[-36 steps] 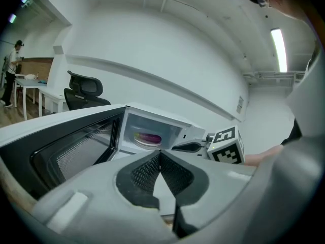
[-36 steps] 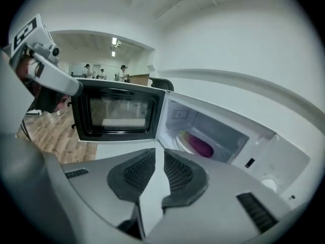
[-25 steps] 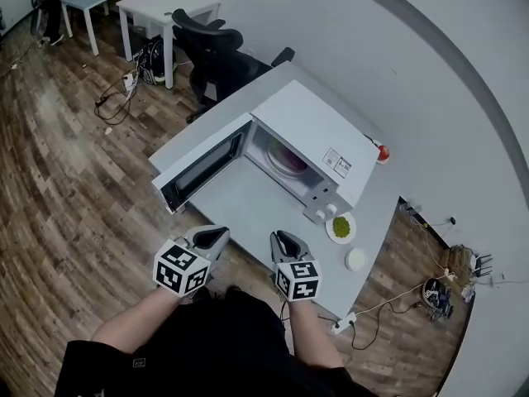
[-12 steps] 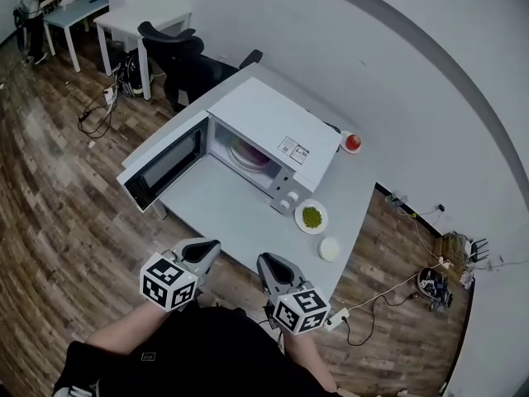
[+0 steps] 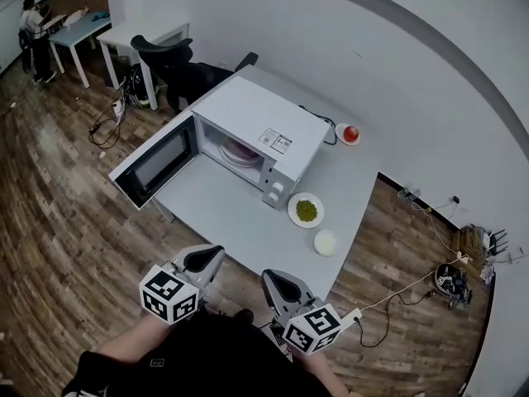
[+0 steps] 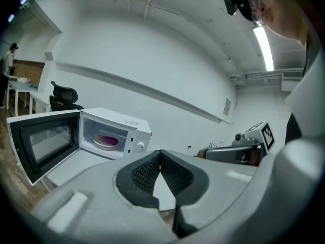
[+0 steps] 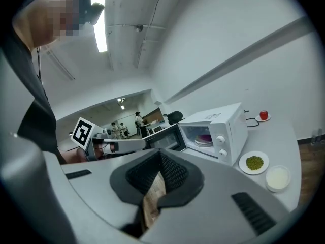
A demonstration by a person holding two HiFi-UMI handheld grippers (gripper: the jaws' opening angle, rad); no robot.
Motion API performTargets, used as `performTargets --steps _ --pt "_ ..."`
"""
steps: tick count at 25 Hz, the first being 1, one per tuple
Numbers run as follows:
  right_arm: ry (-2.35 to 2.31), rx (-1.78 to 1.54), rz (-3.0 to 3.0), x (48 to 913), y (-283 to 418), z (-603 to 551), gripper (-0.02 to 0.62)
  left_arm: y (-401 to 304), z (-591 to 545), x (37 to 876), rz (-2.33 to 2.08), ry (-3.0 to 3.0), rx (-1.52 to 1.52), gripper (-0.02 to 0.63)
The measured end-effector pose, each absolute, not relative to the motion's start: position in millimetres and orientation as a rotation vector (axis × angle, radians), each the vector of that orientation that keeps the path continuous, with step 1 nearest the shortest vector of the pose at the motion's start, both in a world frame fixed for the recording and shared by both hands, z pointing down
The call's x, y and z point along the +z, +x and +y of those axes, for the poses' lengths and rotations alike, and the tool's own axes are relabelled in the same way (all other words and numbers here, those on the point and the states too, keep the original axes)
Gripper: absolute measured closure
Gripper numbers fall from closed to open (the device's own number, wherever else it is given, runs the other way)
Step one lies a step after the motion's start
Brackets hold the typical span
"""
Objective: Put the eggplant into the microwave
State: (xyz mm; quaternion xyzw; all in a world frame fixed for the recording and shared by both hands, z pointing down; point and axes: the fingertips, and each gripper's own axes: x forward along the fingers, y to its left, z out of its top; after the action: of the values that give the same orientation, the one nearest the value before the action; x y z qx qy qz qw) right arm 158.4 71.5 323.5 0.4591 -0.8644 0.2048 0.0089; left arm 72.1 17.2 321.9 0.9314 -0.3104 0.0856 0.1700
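The left gripper (image 5: 203,260) and right gripper (image 5: 280,283) are held side by side near the body, pointed far. The left fingers (image 6: 144,173) are pressed together on nothing. The right fingers (image 7: 175,173) have just been closing, with nothing between them.

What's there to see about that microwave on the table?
The microwave is a white box standing upright on the grey table. Its dark-windowed door is swung wide open to one side. Two round knobs sit one above the other on the front panel, and a small label is stuck on top. Inside lies a round plate with something purple on it.
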Motion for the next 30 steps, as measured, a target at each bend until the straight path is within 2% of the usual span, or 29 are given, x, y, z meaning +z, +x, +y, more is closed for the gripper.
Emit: performTargets --steps 11,30 --pt "1.64 0.606 -2.748 297 160 60 0.581 63 25 294 -0.816 2.797 0.224 0.598" --pt "1.692 0.515 -2.691 290 135 48 0.581 40 7 287 -0.777 2.8 0.215 0.598"
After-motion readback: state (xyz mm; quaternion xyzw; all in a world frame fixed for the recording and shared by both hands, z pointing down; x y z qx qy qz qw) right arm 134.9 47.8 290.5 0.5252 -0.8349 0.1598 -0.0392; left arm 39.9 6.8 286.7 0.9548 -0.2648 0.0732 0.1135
